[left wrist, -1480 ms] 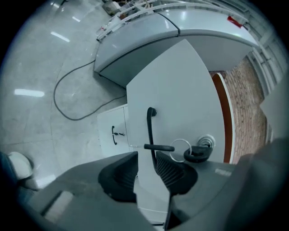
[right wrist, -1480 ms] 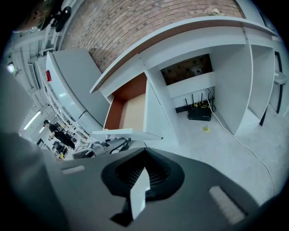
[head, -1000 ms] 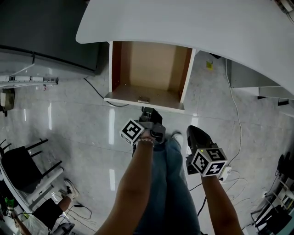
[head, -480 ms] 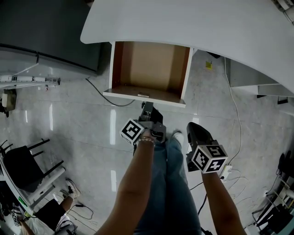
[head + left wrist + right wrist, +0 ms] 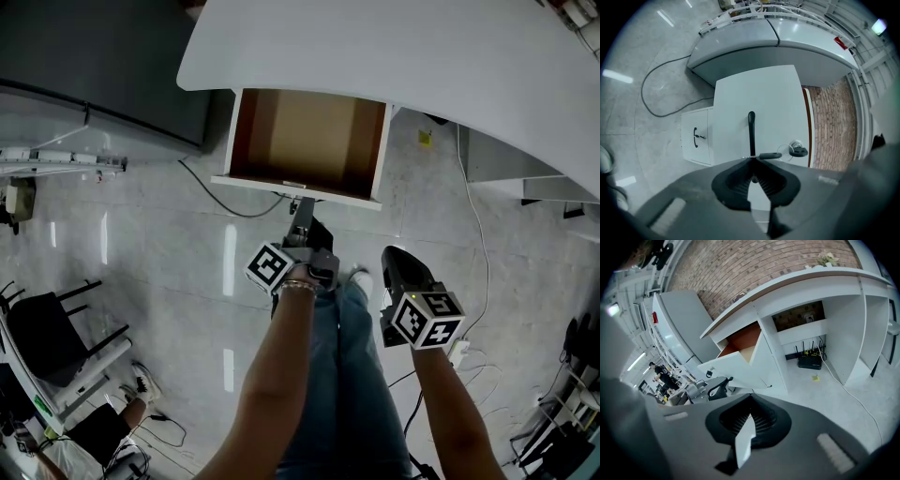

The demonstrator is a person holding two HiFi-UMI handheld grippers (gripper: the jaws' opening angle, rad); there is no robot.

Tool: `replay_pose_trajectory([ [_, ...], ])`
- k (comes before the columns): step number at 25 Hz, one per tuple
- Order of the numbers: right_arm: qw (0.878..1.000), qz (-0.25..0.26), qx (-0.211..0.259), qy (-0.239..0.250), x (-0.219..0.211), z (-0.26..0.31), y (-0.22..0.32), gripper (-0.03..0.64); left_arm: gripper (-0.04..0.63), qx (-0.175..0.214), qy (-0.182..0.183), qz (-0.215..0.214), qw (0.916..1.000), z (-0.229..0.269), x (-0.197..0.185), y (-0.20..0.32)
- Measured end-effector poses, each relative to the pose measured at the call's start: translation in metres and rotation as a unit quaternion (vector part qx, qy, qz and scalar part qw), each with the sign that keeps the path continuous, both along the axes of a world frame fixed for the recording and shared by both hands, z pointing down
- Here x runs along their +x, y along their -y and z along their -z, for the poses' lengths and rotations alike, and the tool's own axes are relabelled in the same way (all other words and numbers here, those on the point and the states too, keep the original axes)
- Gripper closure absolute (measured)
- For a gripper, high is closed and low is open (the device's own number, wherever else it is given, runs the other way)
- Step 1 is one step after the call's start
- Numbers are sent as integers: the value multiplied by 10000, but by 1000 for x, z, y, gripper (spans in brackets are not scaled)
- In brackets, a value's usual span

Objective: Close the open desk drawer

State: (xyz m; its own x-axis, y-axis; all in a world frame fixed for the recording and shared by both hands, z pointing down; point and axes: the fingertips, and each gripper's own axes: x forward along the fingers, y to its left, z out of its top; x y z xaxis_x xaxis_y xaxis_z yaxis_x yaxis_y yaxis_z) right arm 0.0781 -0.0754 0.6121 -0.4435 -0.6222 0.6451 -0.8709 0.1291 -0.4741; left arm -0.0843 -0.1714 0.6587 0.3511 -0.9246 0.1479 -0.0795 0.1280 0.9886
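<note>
**A:** Where's the drawer (image 5: 305, 131)?

**B:** Pulled out from under the white bench (image 5: 375, 47) with its wooden inside bare. Nothing in it that I can see.

**A:** Claws?

**B:** The left claw (image 5: 752, 161) is clenched on the lower end of the black handle (image 5: 751, 133) on the drawer front. The right claw (image 5: 749, 416) is drawn together on nothing, held low and well apart from the drawer.

**A:** How will it handle?

**B:** My judgement is a stiff board box, light because it's empty, so a steady straight push should send it in. The white front looks smooth and probably slick, so the handle is the better hold. It sits in the middle, which should keep the box from skewing.

**A:** Hazards?

**B:** A key (image 5: 771, 155) sticks out of the front just beside the handle's lower end, with a ring hanging off it. It's thin and likely to bend, so keep the claw off it.

**A:** Count?

**B:** One open drawer, one handle on it, one key, two claws. A low cabinet (image 5: 695, 137) beside it has its own small handle.
</note>
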Motion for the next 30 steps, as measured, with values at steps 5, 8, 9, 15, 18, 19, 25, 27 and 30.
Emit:
replay_pose_trajectory([
  [5,10000,38,25,-8,3,4,5,617,577,458,-80,15,9989,29,3,11],
  [8,10000,30,3,-8,4,2,6,618,577,344,-85,40,9994,25,4,10],
  [9,10000,30,-2,2,4,2,6,617,577,358,-85,45,9993,25,4,10],
  [15,9999,64,-82,30,2,-3,3,617,572,382,-40,63,9992,27,4,11],
  [18,9999,79,-105,49,2,-5,4,617,528,500,-59,22,9987,33,5,11],
  [19,9999,83,-113,53,3,-5,4,617,500,547,-78,8,9985,35,6,12],
  [25,9998,76,-136,79,5,-8,10,617,500,565,-72,-53,9984,37,11,17],
  [27,9999,70,-132,81,5,-7,12,617,500,514,-86,-44,9986,37,13,19],
  [30,9999,74,-119,89,4,-5,16,617,500,433,-100,-48,9990,36,14,22],
])
